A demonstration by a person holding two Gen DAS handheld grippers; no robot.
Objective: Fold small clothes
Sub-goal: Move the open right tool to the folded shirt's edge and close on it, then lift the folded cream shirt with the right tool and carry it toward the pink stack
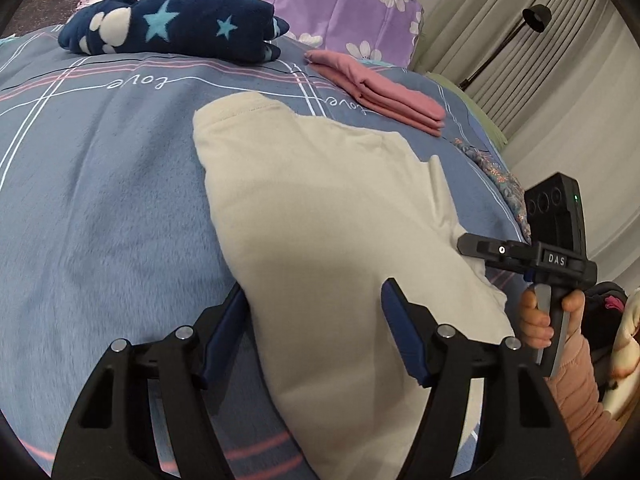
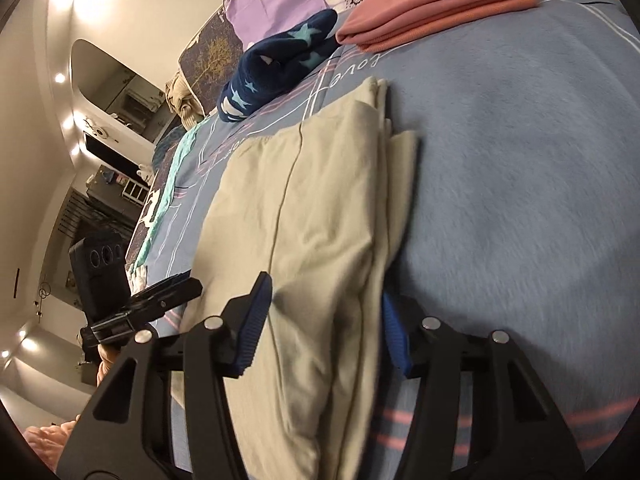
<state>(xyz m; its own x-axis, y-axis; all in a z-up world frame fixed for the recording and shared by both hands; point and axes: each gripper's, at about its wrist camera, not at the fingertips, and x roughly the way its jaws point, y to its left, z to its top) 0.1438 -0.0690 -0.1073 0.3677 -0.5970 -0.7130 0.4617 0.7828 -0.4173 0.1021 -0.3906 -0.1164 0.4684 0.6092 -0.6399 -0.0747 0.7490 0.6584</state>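
My left gripper [image 1: 314,322] sits low with its jaws spread wide. My right gripper [image 2: 326,322] is angled in from the other side, jaws spread too. My right hand [image 1: 550,318] wraps that gripper's handle, pink sleeve [image 1: 576,392] at the wrist.

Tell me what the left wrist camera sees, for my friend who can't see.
Open left tongs straddle a cream garment on a blue blanket. Behind lie folded pink clothes and a navy star-print bundle.

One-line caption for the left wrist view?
Open left gripper straddling cream garment on blue blanket, folded clothes beyond.
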